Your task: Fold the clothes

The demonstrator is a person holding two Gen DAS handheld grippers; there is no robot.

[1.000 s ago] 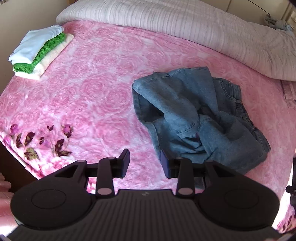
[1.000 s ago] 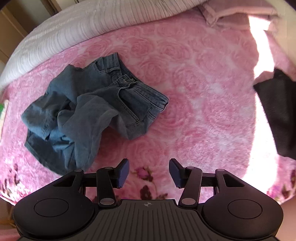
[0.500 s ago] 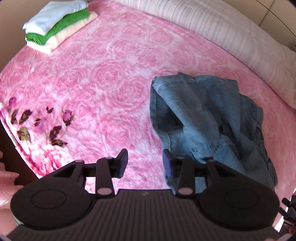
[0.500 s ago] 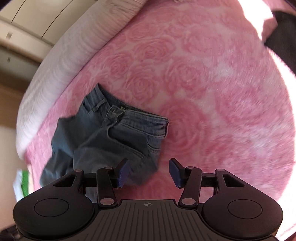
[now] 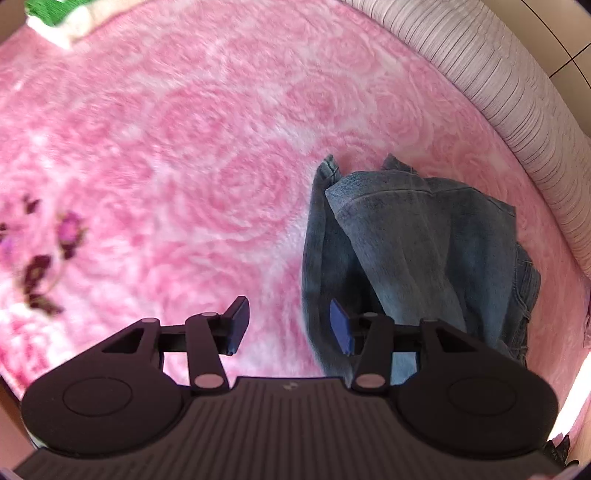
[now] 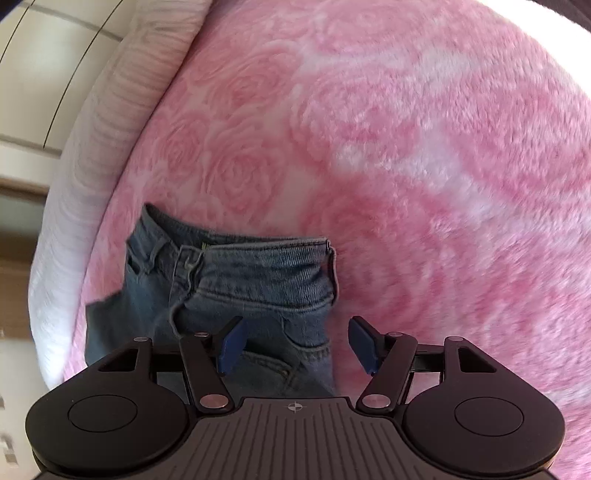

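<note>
Both grippers have dropped closer to the jeans (image 5: 413,258) since a second ago, and the bed fills more of each view; the folded stack (image 5: 62,14), fully in the left view before, is now only a green and cream sliver at its top-left edge, far from the jeans. Left view, left to right: dark flower print (image 5: 40,266) on the pink blanket (image 5: 184,147), well left of the jeans; then the left gripper (image 5: 288,325), jaws opening, nothing pinched, its right finger over the near-left edge of the jeans and the left finger over bare blanket; then the jeans, crumpled in a heap, one hemmed leg end toward the top; then the striped white quilt (image 5: 517,92) curving along the far side just beyond the jeans. Whether the fingers touch the denim I cannot tell. Right view, left to right: same quilt (image 6: 92,147) at left behind the jeans (image 6: 258,273); waistband, fly and belt loops face the camera; the right gripper (image 6: 295,345), jaws opening, straddles the pocket-side edge just below the waistband, left finger over denim, right finger over blanket (image 6: 443,147). Pads are not pressing on the fabric. Motion blur on the blanket in both views.
</note>
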